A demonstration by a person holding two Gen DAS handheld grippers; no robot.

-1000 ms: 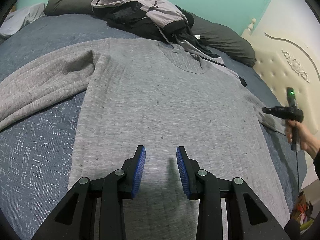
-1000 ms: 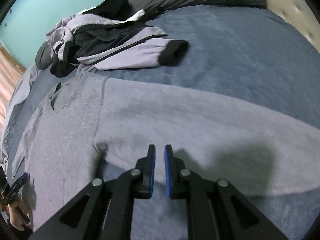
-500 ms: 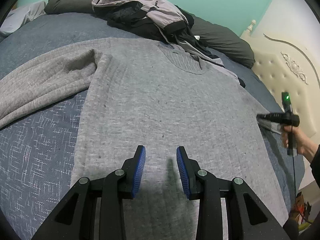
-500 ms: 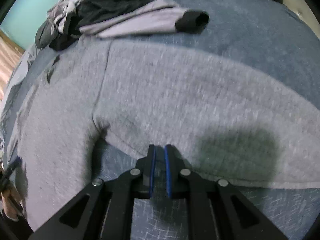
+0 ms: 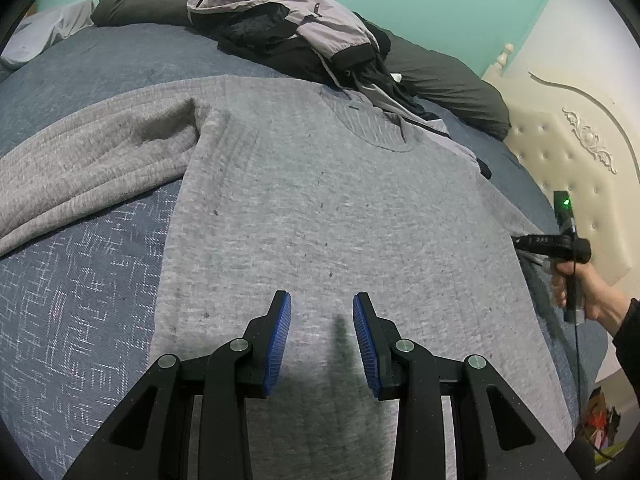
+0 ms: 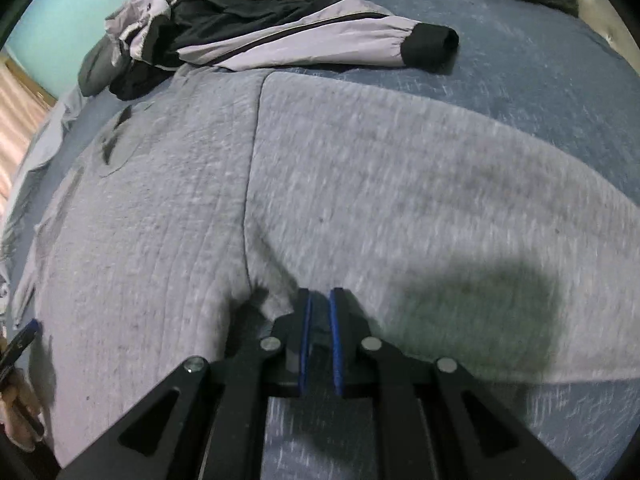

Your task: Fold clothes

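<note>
A grey knit sweater point(image 5: 320, 208) lies flat, front up, on the blue bedspread point(image 5: 80, 312), both sleeves spread sideways. My left gripper point(image 5: 322, 320) hovers open over the sweater's lower body with nothing between its blue pads. My right gripper point(image 6: 319, 300) is low over the lower edge of the right sleeve point(image 6: 420, 200), close to the armpit, jaws shut with only a thin gap. I see no cloth pinched between them. In the left wrist view the right gripper point(image 5: 518, 242) shows at the sweater's right side, held by a hand point(image 5: 588, 292).
A grey and black jacket point(image 5: 296, 28) is heaped just beyond the sweater's collar, one sleeve point(image 6: 320, 40) stretched across the bed. Dark pillows point(image 5: 448, 80) lie along the far edge. A cream tufted headboard point(image 5: 576, 168) stands at the right.
The right gripper has come down and forward to the sleeve's lower edge by the armpit, still shut. The left gripper has stayed where it was, open.
</note>
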